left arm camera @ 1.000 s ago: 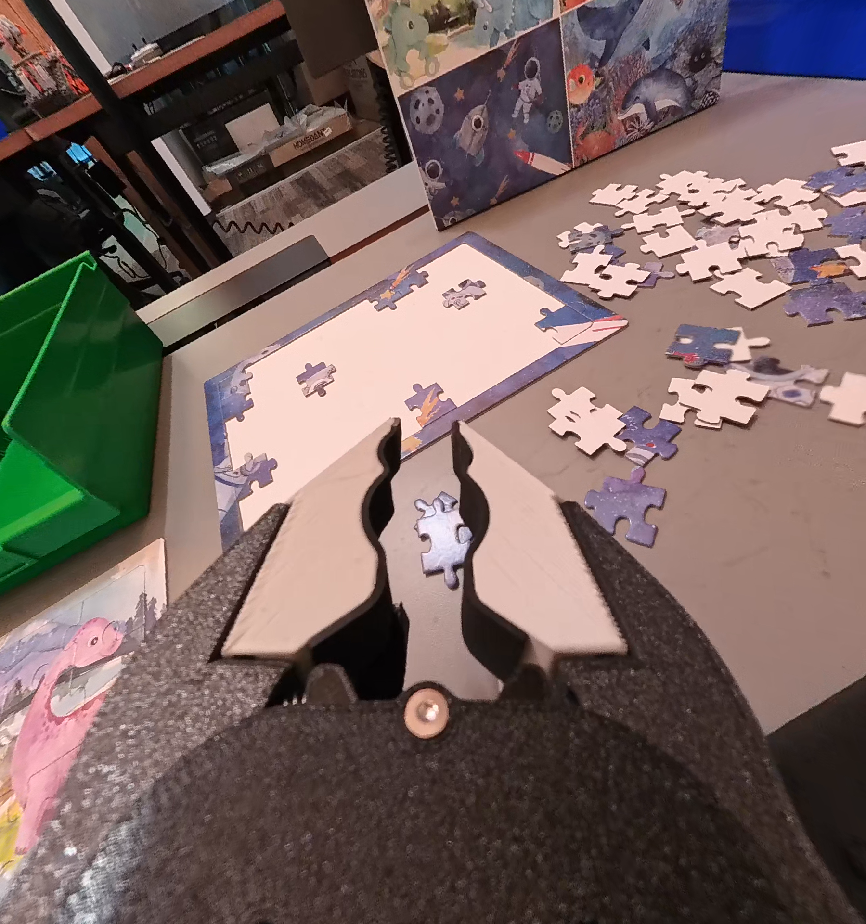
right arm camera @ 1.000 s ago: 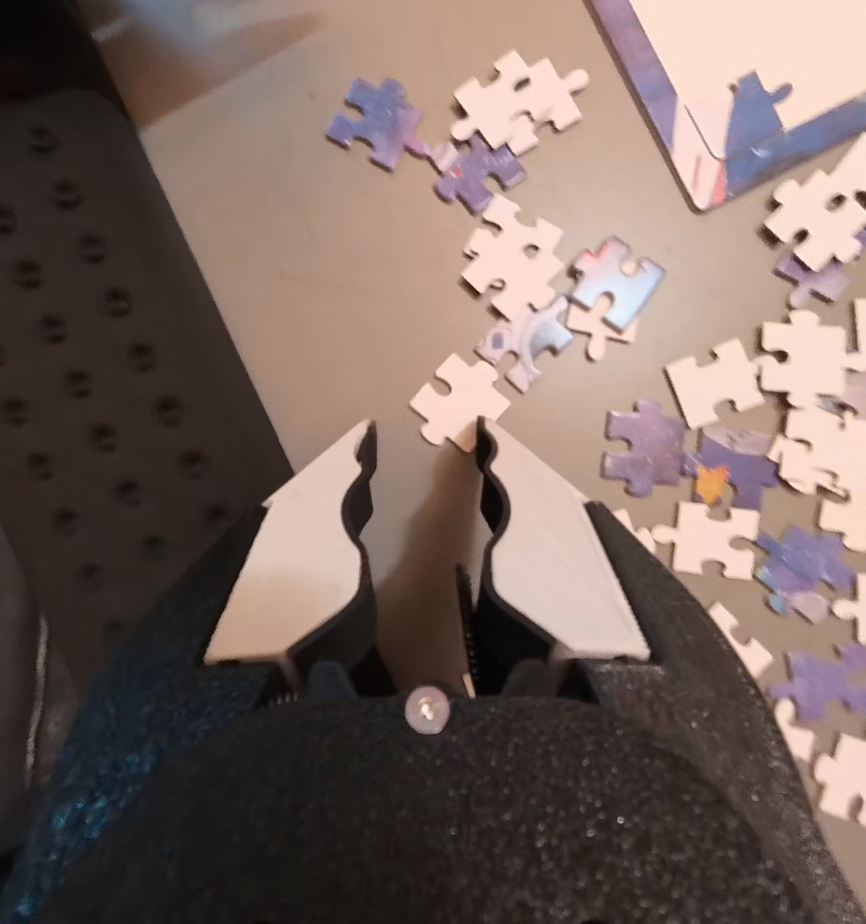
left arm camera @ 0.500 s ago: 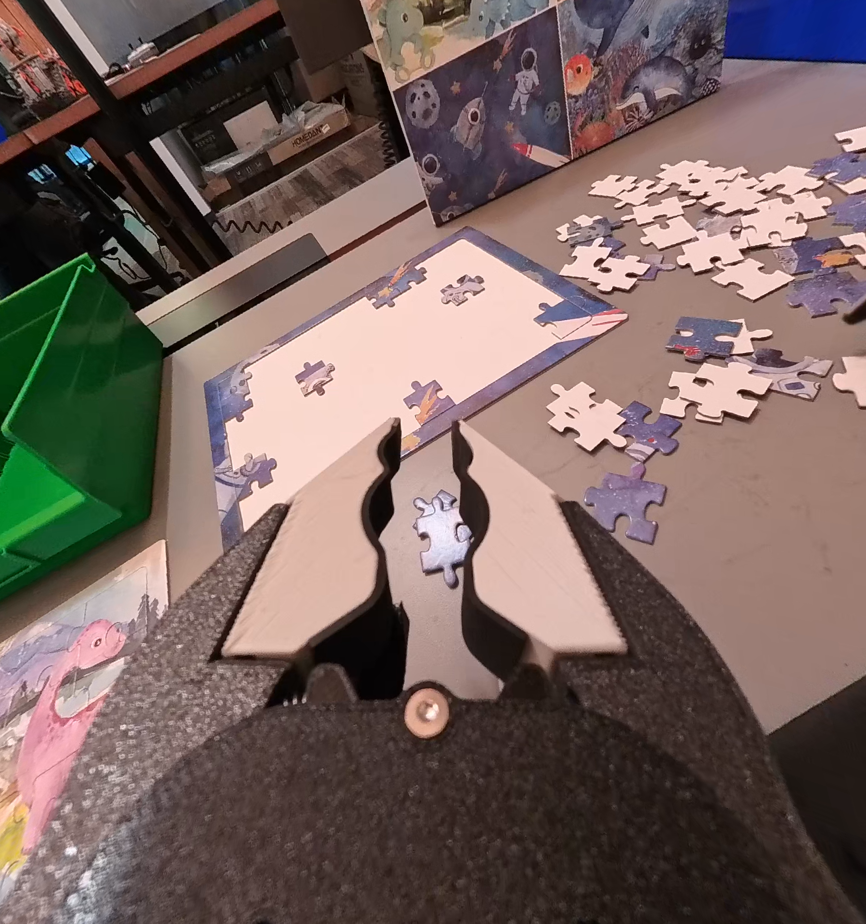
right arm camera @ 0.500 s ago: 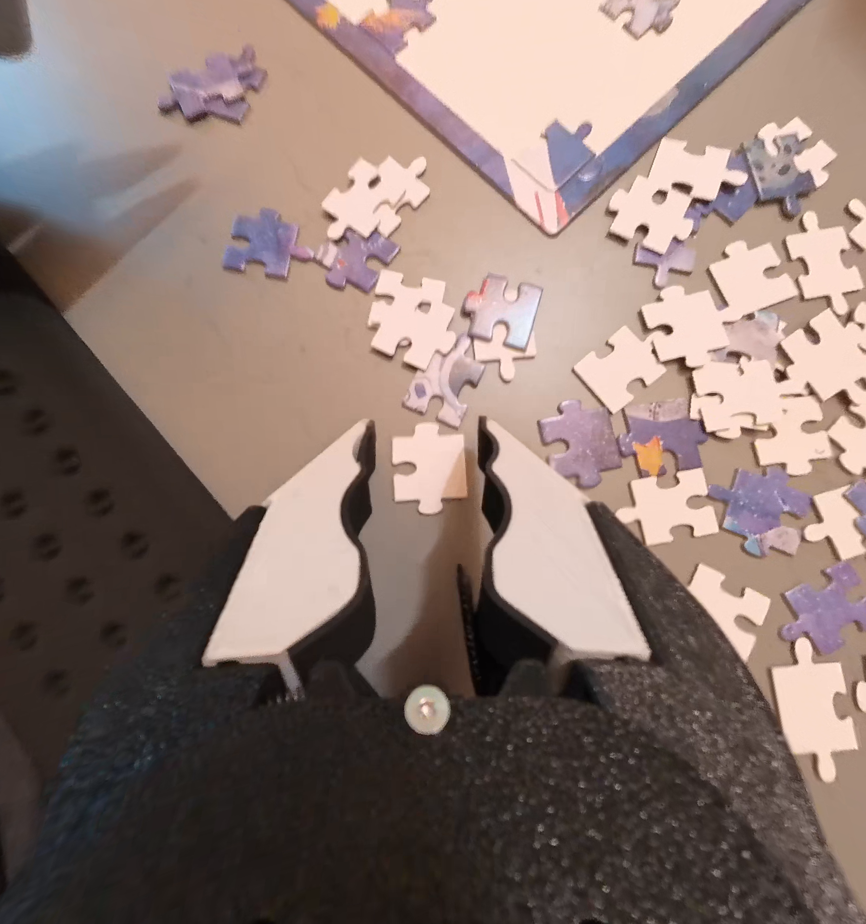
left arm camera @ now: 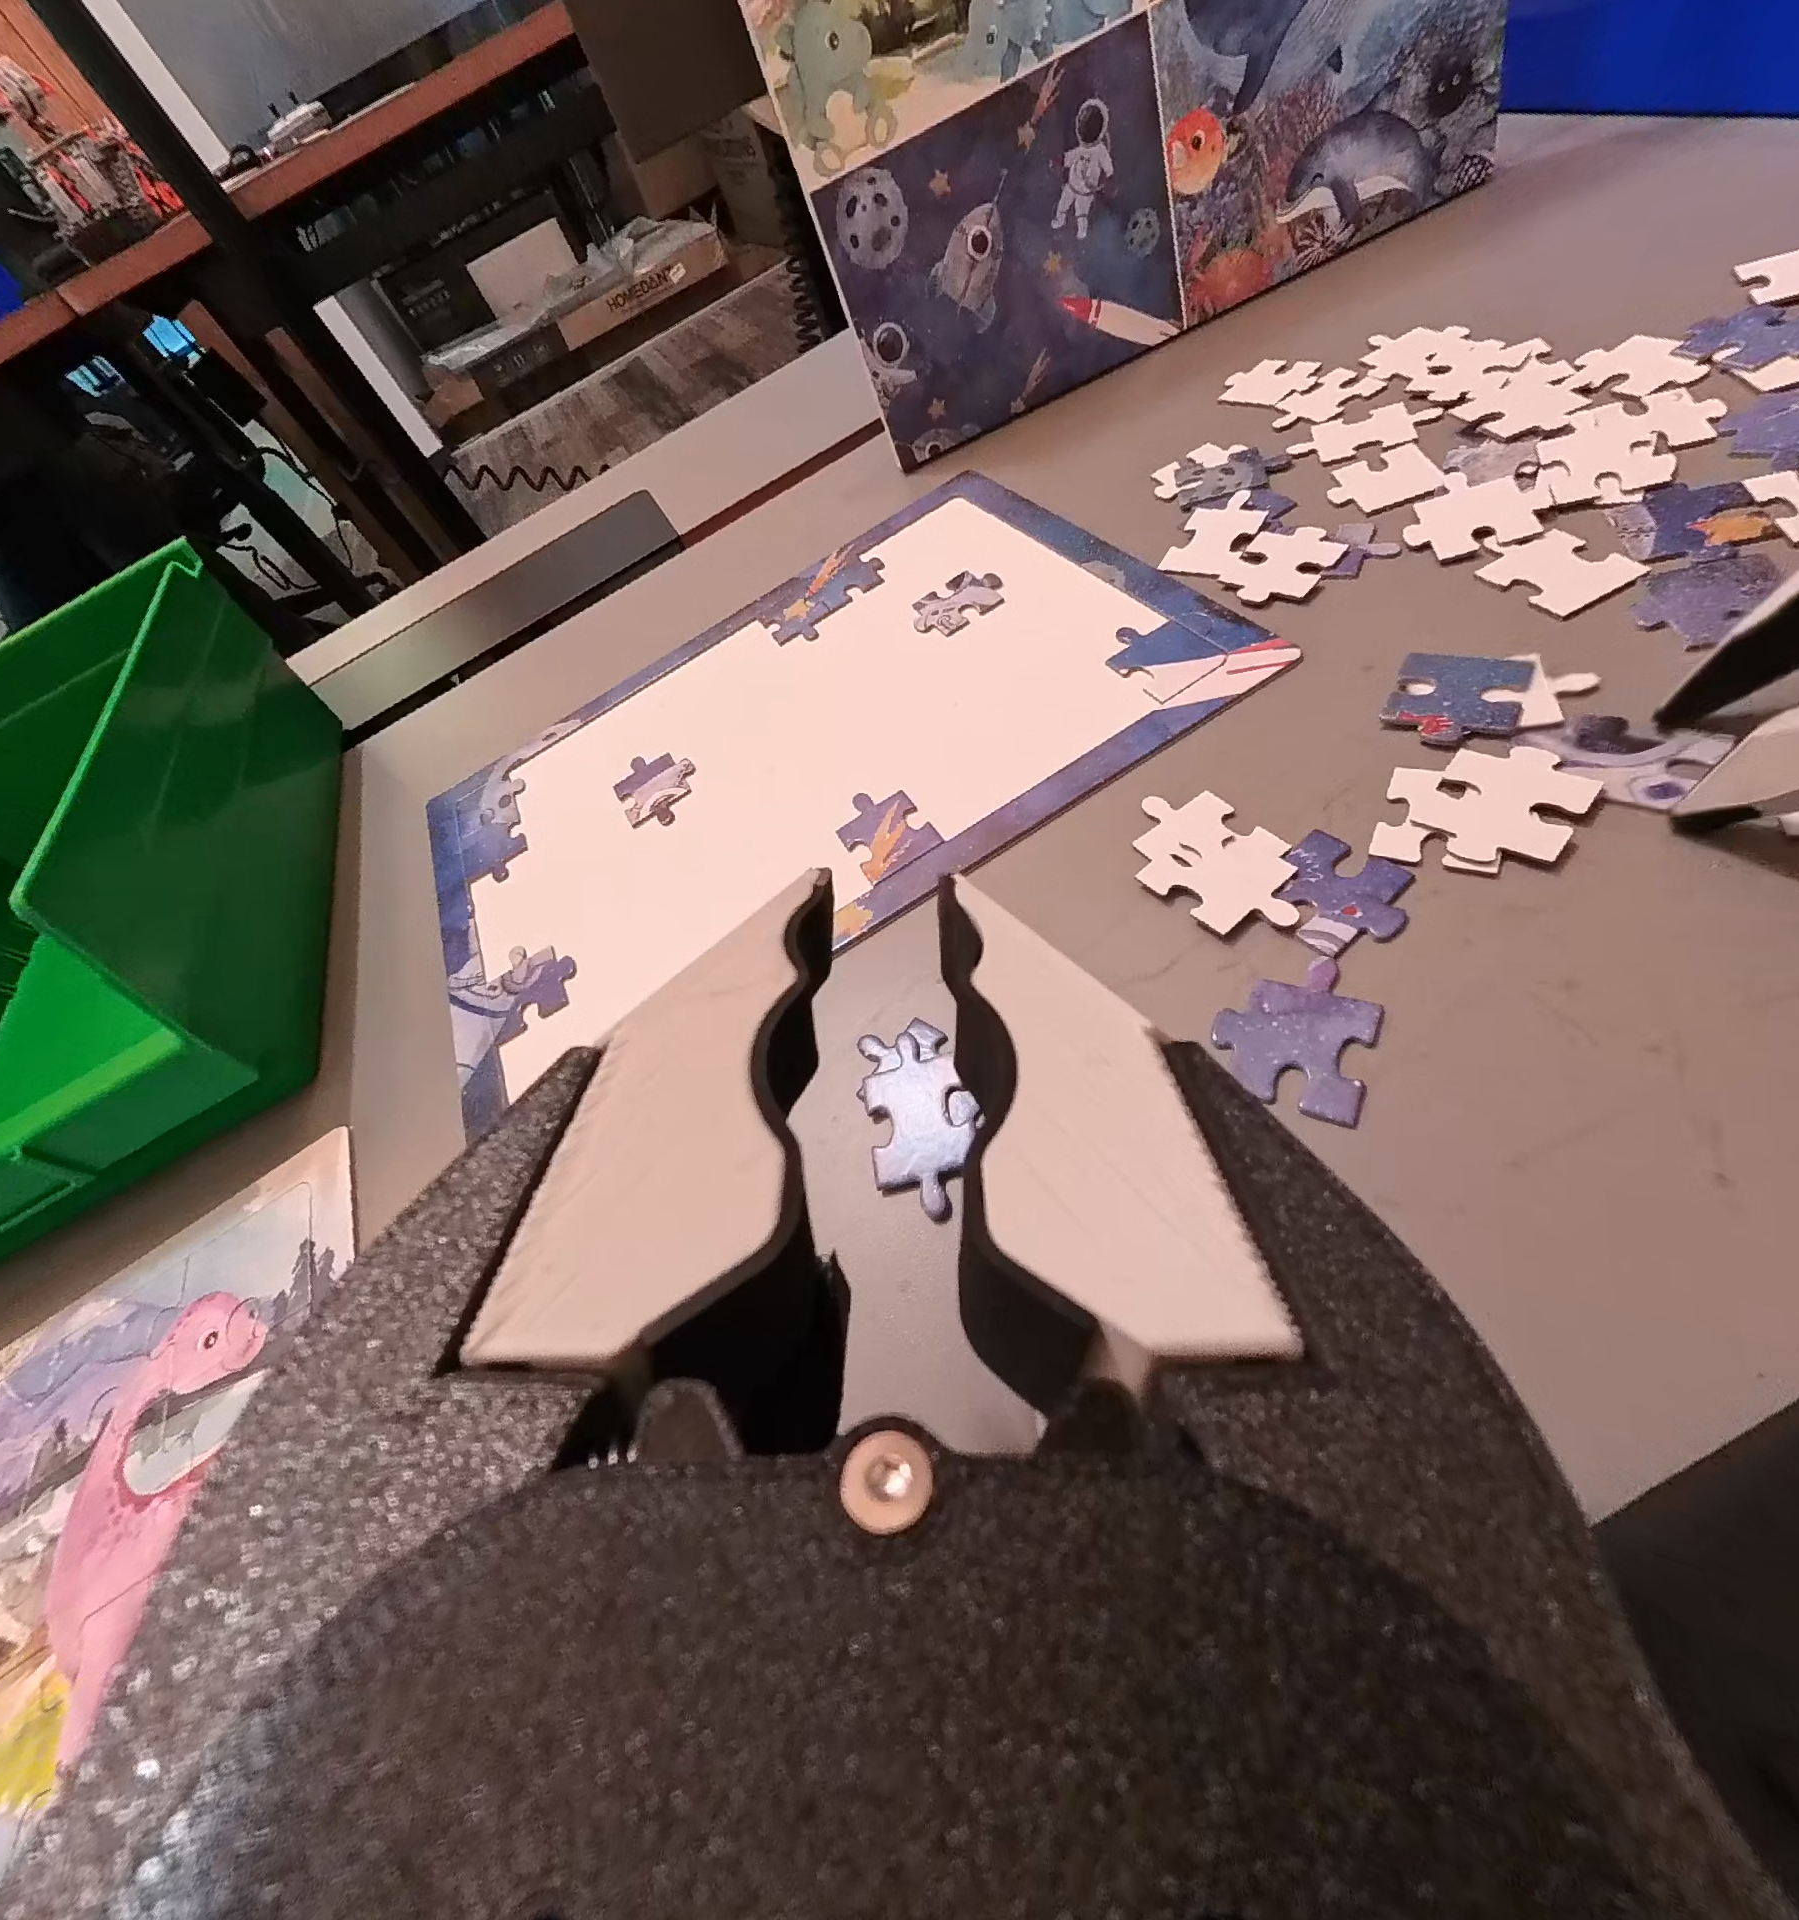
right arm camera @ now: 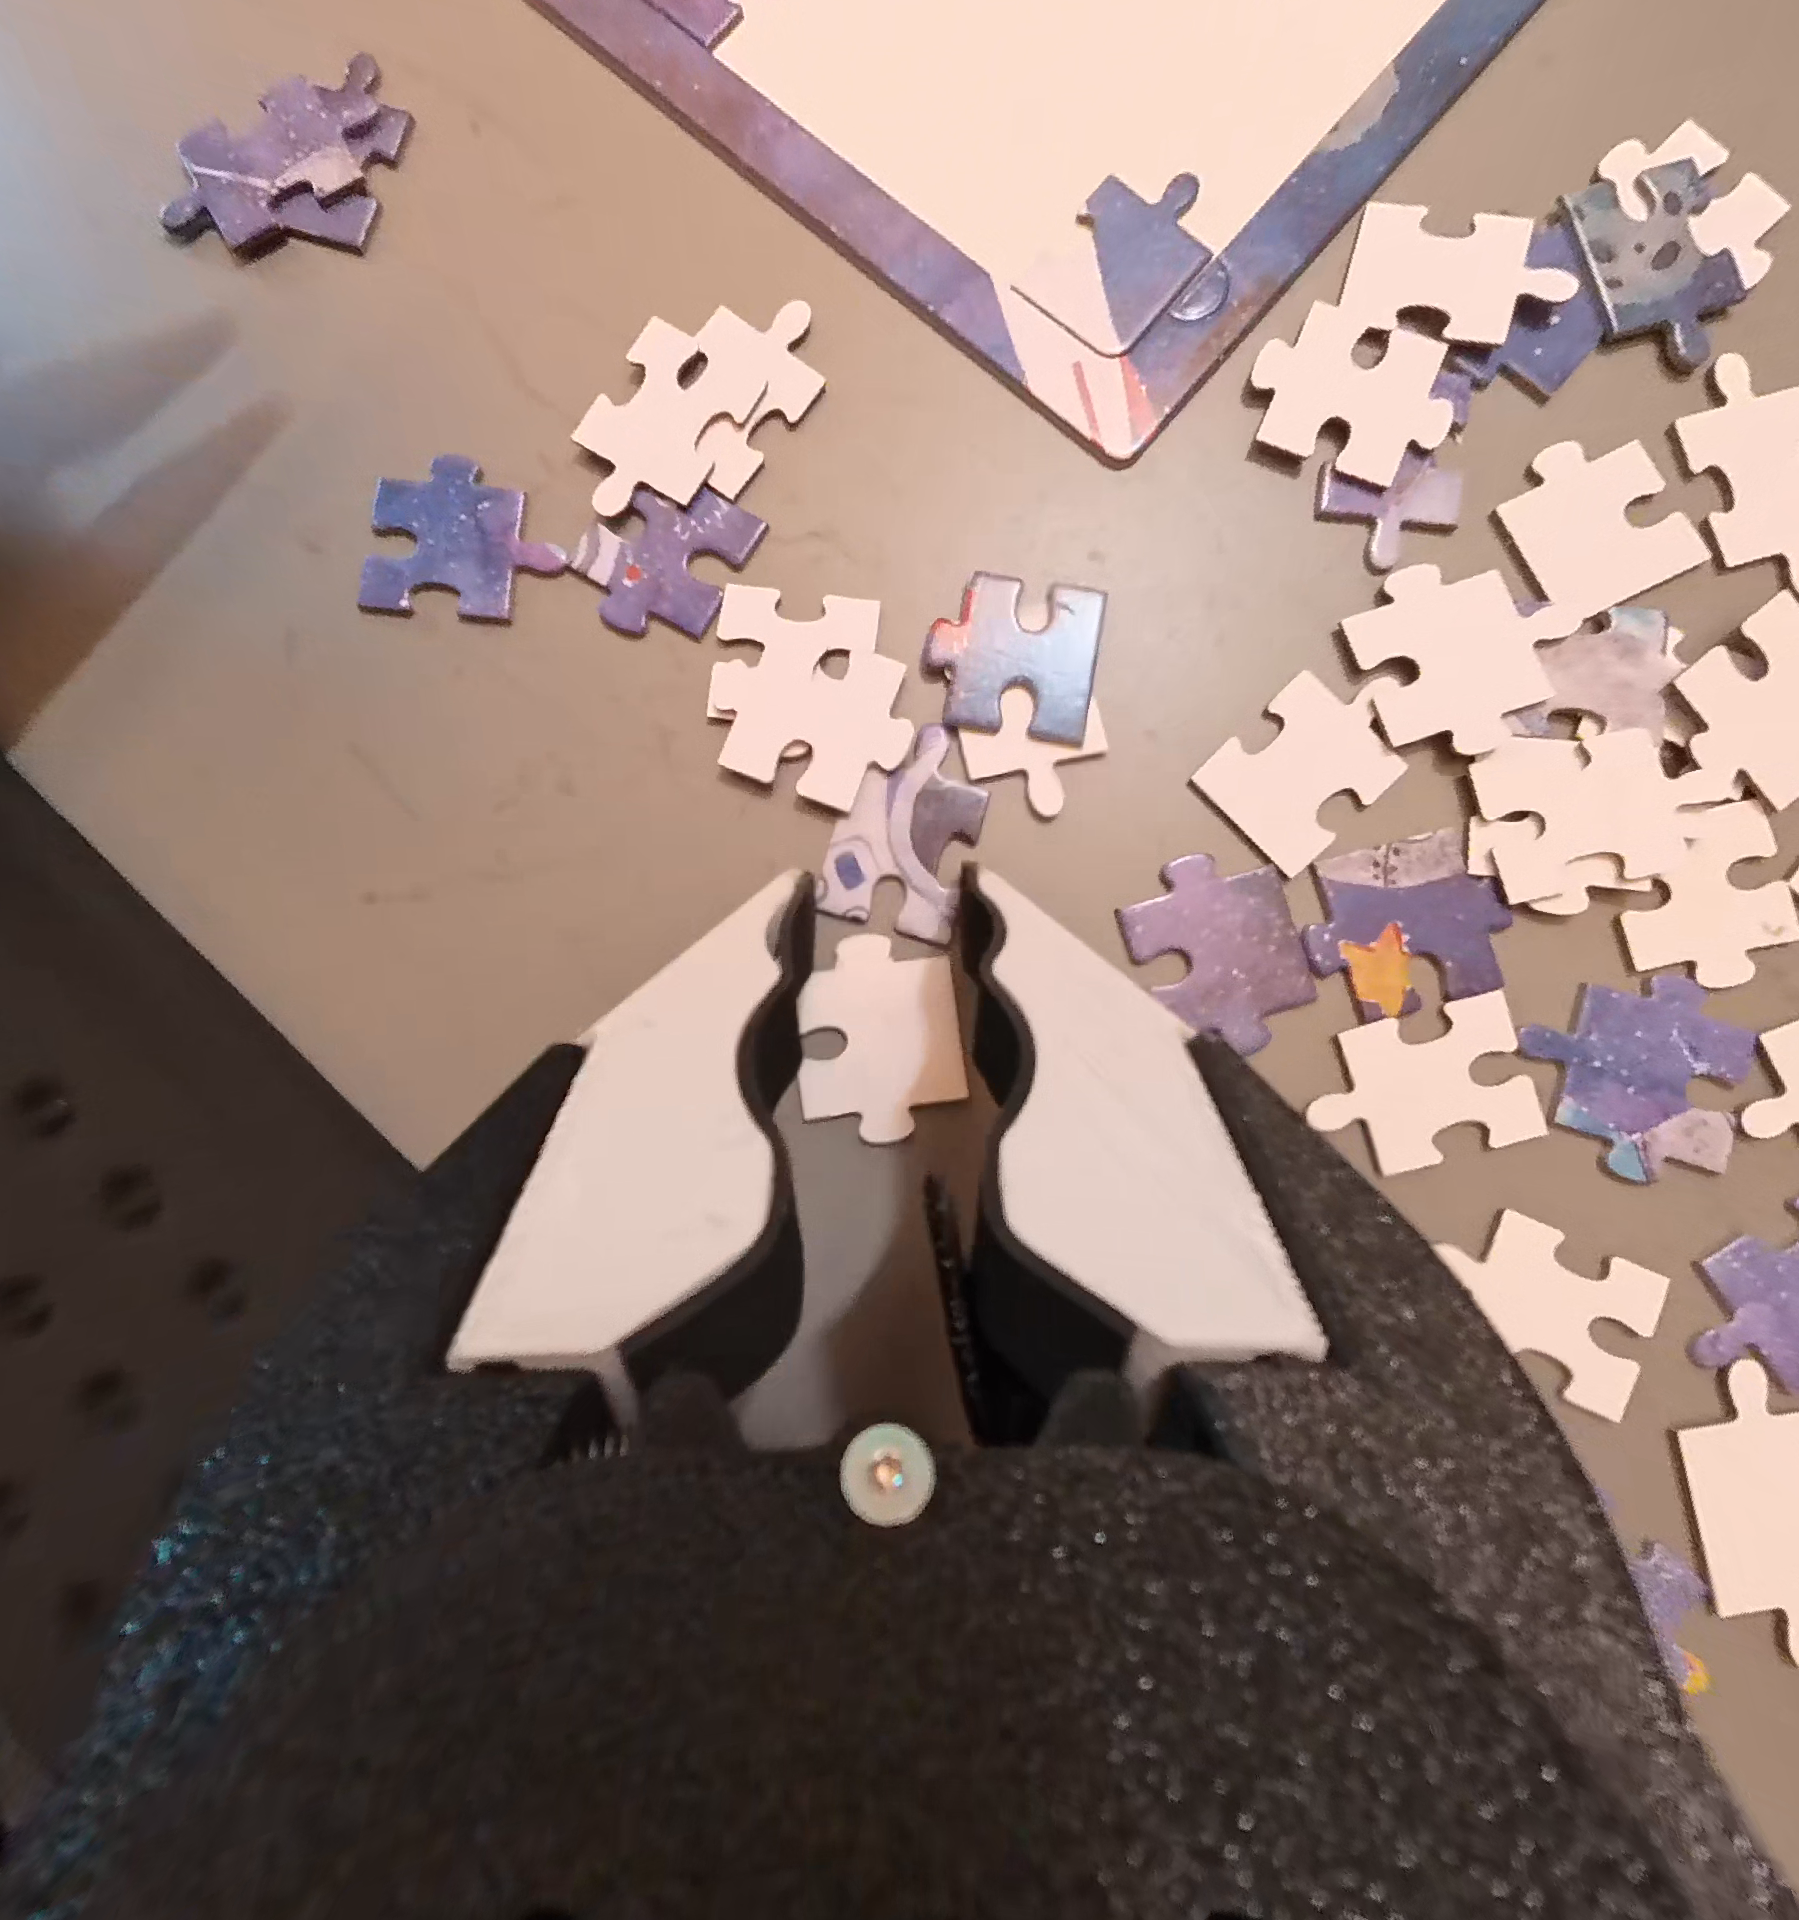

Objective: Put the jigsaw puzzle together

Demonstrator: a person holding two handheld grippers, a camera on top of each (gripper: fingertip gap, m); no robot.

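Two open tongs—left [left arm camera: 882,894] over blue piece [left arm camera: 918,1114], right [right arm camera: 882,888] around white piece [right arm camera: 879,1039]—grip nothing.

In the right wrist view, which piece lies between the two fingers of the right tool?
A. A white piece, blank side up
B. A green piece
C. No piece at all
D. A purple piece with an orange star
A. A white piece with its blank side up lies on the grey table between the open fingers of the right tool; the starred purple piece lies off to the side.
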